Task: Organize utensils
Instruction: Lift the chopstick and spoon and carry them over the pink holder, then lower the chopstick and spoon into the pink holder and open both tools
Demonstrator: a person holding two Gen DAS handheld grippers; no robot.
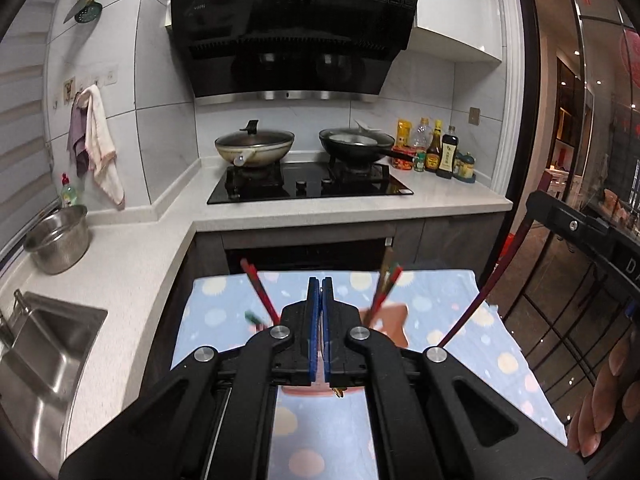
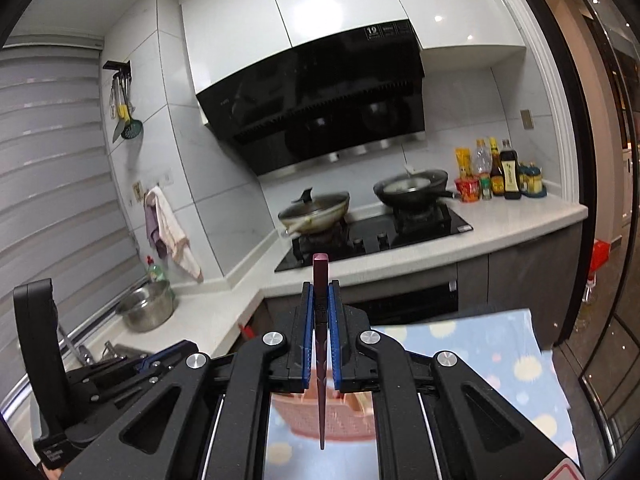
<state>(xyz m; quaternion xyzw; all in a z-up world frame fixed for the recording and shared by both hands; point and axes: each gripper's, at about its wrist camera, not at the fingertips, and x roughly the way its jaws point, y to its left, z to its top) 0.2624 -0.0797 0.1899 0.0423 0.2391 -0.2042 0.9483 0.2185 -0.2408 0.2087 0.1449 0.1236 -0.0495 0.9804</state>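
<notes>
The range hood (image 1: pixel 294 32) carried a small white sticker at its upper right corner with the number "19" on it; the lines beside and under the number were too small to read. The same sticker showed on the hood in the right wrist view, again with "19" legible. A faint brand mark sat at the hood's upper left, unreadable. The sauce bottles (image 1: pixel 440 150) by the stove had labels too blurred to read.

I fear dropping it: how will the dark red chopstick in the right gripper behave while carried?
The dark red chopstick looks stiff and light. It is thin and tapered, so it could pivot or slip between the right gripper's blue pads. Set down, it would probably roll.
</notes>
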